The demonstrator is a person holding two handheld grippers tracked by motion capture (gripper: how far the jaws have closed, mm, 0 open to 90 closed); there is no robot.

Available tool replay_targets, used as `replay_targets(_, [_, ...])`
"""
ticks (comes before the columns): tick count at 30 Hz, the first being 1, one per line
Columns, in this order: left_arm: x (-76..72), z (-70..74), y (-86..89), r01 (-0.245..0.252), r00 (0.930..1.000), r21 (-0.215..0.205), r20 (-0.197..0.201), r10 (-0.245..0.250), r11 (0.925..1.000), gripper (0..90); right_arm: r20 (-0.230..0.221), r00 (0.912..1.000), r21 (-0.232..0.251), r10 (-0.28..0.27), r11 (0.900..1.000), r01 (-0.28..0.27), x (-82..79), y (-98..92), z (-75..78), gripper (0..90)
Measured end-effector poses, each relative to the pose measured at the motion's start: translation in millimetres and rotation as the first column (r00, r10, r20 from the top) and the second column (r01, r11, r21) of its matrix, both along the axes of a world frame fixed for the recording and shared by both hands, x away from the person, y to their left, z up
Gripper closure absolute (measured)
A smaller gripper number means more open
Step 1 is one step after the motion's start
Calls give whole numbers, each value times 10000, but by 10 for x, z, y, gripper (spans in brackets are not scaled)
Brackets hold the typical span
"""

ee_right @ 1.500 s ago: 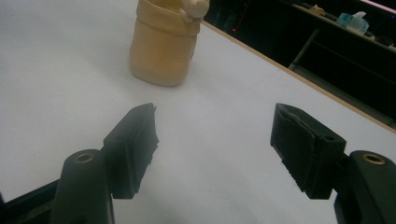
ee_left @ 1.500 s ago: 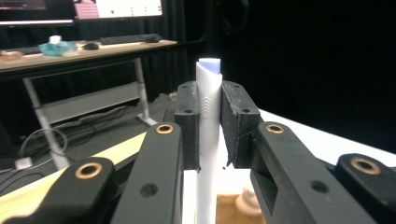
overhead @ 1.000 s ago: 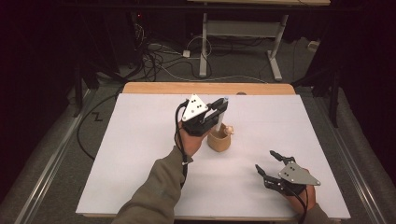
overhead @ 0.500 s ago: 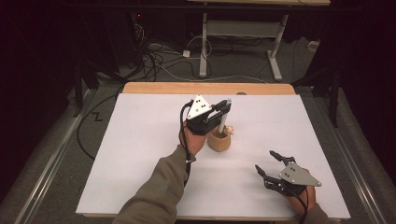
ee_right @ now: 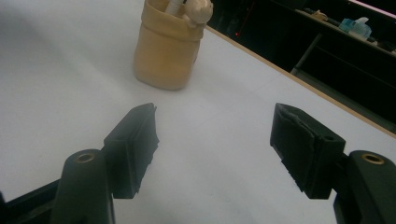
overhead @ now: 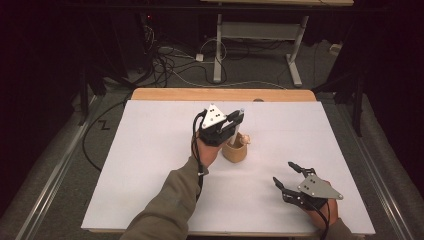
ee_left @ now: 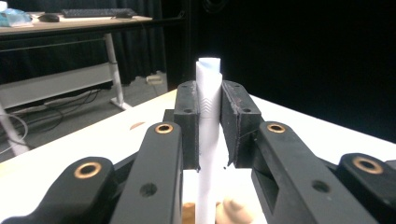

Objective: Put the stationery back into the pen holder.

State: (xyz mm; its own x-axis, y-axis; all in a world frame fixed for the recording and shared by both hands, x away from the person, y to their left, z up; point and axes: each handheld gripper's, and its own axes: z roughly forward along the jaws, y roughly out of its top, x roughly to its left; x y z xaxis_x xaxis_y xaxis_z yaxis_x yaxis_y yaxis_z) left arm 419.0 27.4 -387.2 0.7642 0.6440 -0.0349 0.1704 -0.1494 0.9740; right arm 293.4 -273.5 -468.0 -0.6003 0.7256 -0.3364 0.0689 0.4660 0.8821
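Dark floor and trailing cables surround the white table (overhead: 150,165), where a tan cup (overhead: 234,151) stands near the middle with a pale rounded piece (ee_right: 198,9) poking from its mouth. Above it, the left gripper (ee_left: 208,123) has its jaws closed on a white tube (ee_left: 208,107) held upright, apparently being put in or pulled from the cup; next comes a straight vertical move. The right gripper (ee_right: 215,140) rests wide open and empty near the table's front right.
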Motion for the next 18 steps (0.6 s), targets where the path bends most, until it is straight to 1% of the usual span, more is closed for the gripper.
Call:
replay_targets(2, [0,-12,4,-126,9999,52,-19,126,9999,753,9,10000,-13,14,10000,-14,1,2,0,324])
replay_targets(5, [3,-15,23,-112,9999,17,-14,112,9999,742,4,10000,-19,26,10000,-26,-3,6,2,325])
replay_targets(6, [1,-12,27,-175,9998,26,-7,175,9998,741,8,10000,-10,24,10000,-24,-3,6,2,325])
replay_targets(7, [-2,-1,36,-241,9997,29,28,241,9997,714,8,10000,0,22,10000,-22,-1,6,1,324])
replay_targets(13, [-21,26,54,-335,9994,151,139,333,9993,691,-5,10000,-45,-3,10000,3,1,12,-3,327])
replay_targets(15, [-40,44,59,-282,9992,347,290,272,9990,655,-3,10000,-36,11,10000,-11,2,9,-2,327])
replay_targets(17, [-58,60,60,-268,9988,533,433,245,9982,640,-6,10000,-36,3,10000,-3,2,8,-2,327])
replay_targets(18, [-66,69,60,-225,9987,629,480,194,9978,616,-15,10000,-34,8,10000,-8,3,8,-3,327])
